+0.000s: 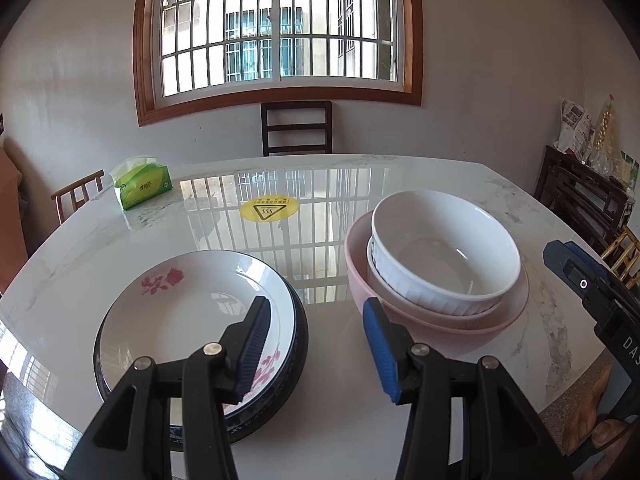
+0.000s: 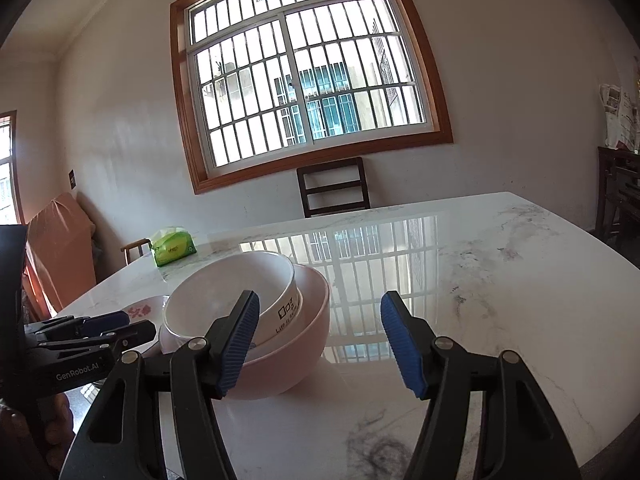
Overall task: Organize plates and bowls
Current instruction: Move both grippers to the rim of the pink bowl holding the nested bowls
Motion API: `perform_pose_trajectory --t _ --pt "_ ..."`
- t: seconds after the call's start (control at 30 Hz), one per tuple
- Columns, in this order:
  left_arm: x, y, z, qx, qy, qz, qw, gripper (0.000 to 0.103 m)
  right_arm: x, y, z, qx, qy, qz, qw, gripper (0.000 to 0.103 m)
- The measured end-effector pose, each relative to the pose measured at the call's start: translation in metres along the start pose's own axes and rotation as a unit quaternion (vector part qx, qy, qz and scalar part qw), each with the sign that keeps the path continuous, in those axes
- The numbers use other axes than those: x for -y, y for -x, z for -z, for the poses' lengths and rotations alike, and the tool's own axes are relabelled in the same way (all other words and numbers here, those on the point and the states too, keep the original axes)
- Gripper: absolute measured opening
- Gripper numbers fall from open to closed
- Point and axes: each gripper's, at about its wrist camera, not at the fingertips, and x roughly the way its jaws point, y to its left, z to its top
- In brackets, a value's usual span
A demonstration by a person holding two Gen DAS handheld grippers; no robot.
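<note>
White walls and a barred window [image 1: 280, 28] with a wood frame back a glossy marble worktop [image 1: 320, 200], with a dark chair [image 1: 297, 128] at its far edge.

Seen from the left wrist, the bowl stack sits at 3 o'clock: a pink bowl [image 1: 360, 276] on the worktop holds a shallow white bowl [image 1: 384, 280], and a white ribbed bowl [image 1: 444, 248] sits tilted inside that. At 8 o'clock, well apart from the bowls, a white plate with pink flowers [image 1: 180, 308] rests on a dark-rimmed plate [image 1: 298, 340].

A green tissue pack [image 1: 142, 186] lies at 10 o'clock near the far edge, and a yellow warning sticker [image 1: 269, 210] marks the worktop's middle.

The left tool [image 1: 316, 352] hovers over the gap between plates and bowls, pads apart, holding nothing. The right tool [image 2: 320, 344] stands apart too, nothing between its pads, just right of the pink bowl.
</note>
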Motion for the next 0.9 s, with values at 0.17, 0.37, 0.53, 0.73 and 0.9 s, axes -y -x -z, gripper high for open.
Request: perform_pose_trajectory --t 0.17,0.37,0.53,0.73,0.9 --pt "0.000 -0.002 0.002 -0.001 -0.003 -0.003 1.0000 0.049 0.004 0.006 0.001 -0.009 -0.017 -0.007 1.000 0.062" --pt "-0.001 -0.006 0.002 -0.007 -0.002 0.001 1.0000 0.049 0.005 0.010 0.005 -0.026 -0.019 -0.010 0.999 0.062" --pt "0.002 -0.007 0.003 -0.010 -0.009 -0.002 0.9999 0.049 0.006 0.009 0.006 -0.038 -0.021 -0.012 0.999 0.062" --pt "0.001 -0.007 0.001 -0.011 -0.008 -0.005 0.9999 0.049 0.009 0.010 0.003 -0.041 -0.030 -0.015 0.999 0.062" --pt "0.000 -0.011 0.000 -0.017 -0.009 -0.009 0.9998 0.049 0.009 0.011 0.000 -0.044 -0.029 -0.014 0.999 0.062"
